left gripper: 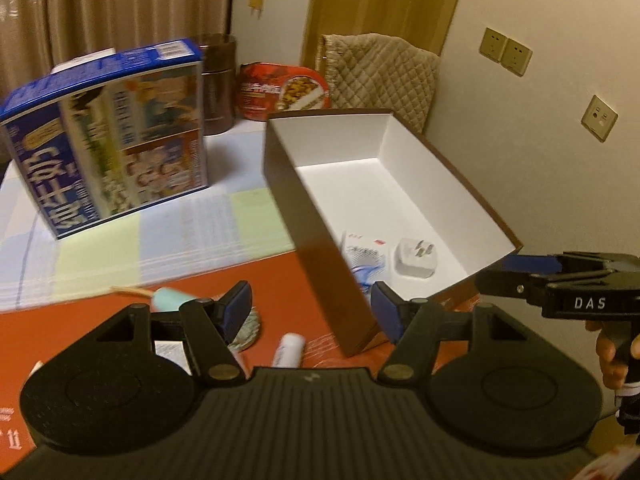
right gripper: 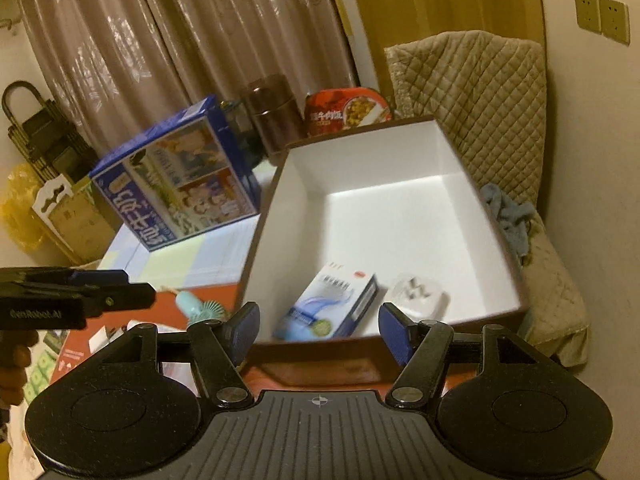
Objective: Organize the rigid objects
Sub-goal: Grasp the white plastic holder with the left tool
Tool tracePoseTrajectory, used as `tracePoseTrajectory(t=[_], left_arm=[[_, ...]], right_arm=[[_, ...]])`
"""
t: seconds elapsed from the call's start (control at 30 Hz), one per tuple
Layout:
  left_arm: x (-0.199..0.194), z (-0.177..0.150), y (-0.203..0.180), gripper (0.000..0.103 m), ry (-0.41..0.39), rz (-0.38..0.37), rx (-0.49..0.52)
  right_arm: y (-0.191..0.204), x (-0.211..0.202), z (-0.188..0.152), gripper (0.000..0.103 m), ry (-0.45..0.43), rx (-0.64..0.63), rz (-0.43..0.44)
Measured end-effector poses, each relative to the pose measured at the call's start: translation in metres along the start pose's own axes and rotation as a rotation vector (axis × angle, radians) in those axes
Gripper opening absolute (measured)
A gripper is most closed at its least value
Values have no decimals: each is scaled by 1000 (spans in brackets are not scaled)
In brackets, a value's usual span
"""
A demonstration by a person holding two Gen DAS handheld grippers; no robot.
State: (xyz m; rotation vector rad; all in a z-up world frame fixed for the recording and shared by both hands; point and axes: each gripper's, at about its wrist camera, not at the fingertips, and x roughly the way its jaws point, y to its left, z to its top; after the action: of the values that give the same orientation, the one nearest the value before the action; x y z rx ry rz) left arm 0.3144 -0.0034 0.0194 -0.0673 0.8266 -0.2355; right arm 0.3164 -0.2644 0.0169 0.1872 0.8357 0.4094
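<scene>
Hovering both sets of tongs, we're holding the left gripper (left gripper: 312, 312) and right gripper (right gripper: 319, 330) wide and empty over the brown box (right gripper: 400, 208), where a medicine carton (right gripper: 332, 304) and white plug (right gripper: 420, 294) are lying.

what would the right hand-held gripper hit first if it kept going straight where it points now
Most likely the brown box's near wall, or, passing just over it, the blue-and-white carton inside. The right hand-held gripper is open and empty; depth is unclear.

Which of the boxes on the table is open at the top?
The brown box with white inside walls; it holds a small carton and a white plug. The blue printed box is shut.
</scene>
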Motion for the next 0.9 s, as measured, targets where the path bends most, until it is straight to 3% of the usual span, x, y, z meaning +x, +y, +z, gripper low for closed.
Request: tracePoseTrajectory(t=[0.47, 0.9], left_arm=[[-37, -45, 58, 62, 15, 64, -74], [-64, -96, 126, 62, 47, 217, -195]], right_arm=[[63, 14, -34, 63, 29, -30, 28], [109, 67, -62, 63, 126, -74, 68]])
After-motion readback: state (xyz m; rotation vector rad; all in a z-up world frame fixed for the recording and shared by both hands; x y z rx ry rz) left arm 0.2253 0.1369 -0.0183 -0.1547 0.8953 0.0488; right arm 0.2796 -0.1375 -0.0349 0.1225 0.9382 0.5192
